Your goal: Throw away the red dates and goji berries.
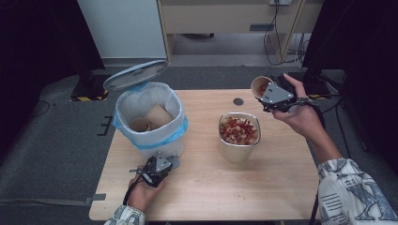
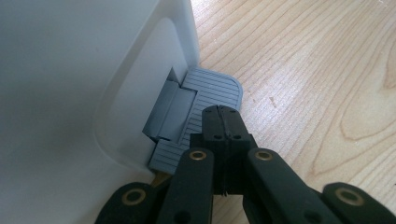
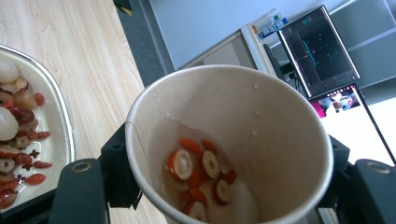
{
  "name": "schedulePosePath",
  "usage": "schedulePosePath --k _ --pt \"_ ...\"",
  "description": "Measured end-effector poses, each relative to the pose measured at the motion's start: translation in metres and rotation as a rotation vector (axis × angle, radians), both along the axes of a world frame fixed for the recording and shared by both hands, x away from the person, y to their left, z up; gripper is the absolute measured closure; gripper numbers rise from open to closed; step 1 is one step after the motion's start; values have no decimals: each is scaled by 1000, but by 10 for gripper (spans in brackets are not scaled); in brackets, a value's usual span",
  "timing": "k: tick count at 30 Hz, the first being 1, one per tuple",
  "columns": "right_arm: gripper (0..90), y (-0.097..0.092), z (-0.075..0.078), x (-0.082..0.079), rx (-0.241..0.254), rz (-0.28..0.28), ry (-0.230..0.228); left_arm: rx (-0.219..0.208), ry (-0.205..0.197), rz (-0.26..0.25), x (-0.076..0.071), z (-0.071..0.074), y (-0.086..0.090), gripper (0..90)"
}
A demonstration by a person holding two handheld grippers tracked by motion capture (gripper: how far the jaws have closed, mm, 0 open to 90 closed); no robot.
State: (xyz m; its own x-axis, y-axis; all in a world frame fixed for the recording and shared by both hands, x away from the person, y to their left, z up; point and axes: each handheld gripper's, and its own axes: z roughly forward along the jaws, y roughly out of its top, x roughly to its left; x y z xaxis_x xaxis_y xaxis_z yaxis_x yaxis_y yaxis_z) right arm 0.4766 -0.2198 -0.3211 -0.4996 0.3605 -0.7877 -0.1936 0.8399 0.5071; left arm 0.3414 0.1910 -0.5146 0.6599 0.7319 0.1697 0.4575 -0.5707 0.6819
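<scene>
Right gripper clamped on a paper cup, held in the air above the far right part of the bench, cup tipped with its mouth facing the near left. Right gripper view: slices of red and white dried fruit and some liquid lying against the lower wall of the paper cup, jaws pressing it on both sides. Metal bowl of the same fruit mix standing mid-bench, below and toward the near left of the cup, well apart from it. Left gripper clenched on nothing, tips pressing on the grey ribbed pedal at the foot of the white bin near the left edge; lid raised, several paper cups already inside. Judged relation for the coming move: bin lies across the bench to the left of the cup, bowl between the two; cup's long axis slanted, mouth already turned toward the bowl.
</scene>
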Motion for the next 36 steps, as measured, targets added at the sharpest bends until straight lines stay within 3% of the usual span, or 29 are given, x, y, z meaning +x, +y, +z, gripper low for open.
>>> schedulePosePath --k 26,36 --pt "298 3 2 -7 -101 -4 -43 0 0 1 0 0 0 900" --pt "299 5 4 -12 -165 0 -74 0 0 1 0 0 0 900"
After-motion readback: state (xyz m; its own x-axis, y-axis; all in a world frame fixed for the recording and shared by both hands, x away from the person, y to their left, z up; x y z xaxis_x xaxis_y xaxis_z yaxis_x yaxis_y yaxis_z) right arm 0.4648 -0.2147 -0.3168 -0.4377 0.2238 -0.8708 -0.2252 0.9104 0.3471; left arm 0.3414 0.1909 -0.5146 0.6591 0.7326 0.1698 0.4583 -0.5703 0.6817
